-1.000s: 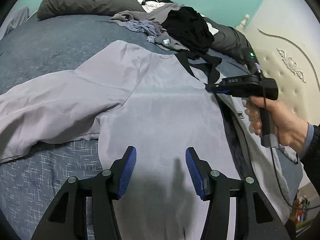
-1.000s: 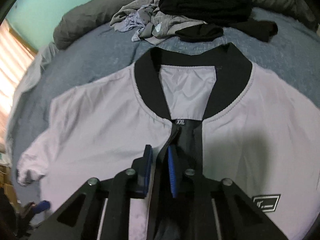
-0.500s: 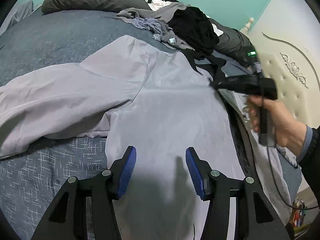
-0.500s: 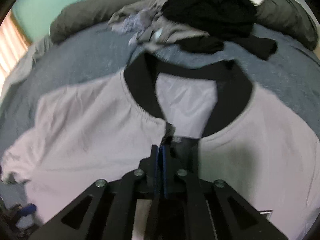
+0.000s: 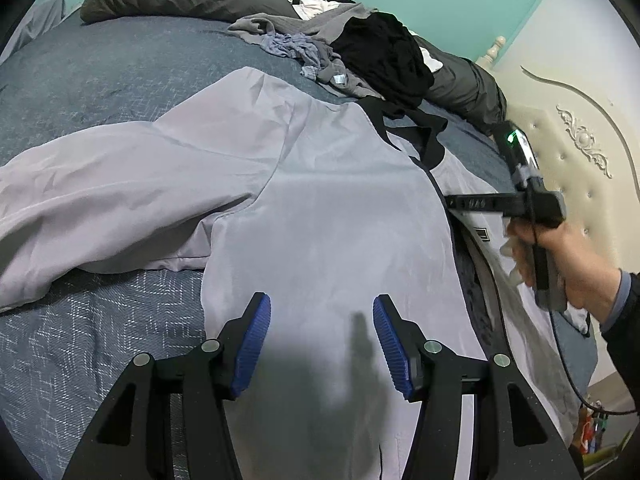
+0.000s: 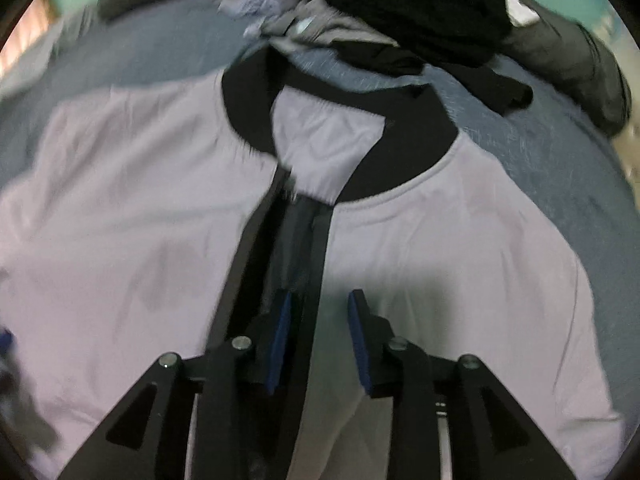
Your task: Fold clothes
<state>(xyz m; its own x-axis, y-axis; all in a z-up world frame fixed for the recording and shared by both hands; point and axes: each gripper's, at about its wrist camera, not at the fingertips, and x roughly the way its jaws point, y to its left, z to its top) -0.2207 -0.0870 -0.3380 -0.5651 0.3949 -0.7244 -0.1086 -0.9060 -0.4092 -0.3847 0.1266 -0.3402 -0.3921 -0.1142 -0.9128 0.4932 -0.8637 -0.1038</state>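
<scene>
**Grey jacket spread on the bed, both grippers released**

A light grey, thin-fabric jacket with a black ribbed collar (image 5: 320, 216) lies front-up across the blue-grey patterned bed cover (image 5: 92, 80), its collar pointing toward the heap of black and grey loose clothes (image 5: 360, 56) just beyond it. 1 sleeve stretches away from the jacket's body toward the left edge of the left wrist view. The jacket's black zipper band (image 6: 296, 240) runs down from the collar, parted near the top.

The left gripper (image 5: 322, 344) hangs over the jacket's lower body with its 2 blue-padded fingers (image 5: 252, 344) spread apart and nothing between them.

The right gripper (image 6: 318, 340), held by a person's hand (image 5: 576, 264) at the jacket's far side, sits over the zipper band. Its fingers (image 6: 280, 340) have just been opening and now stand released; fabric shows between them, but the pads do not press it. This view is blurred.
</scene>
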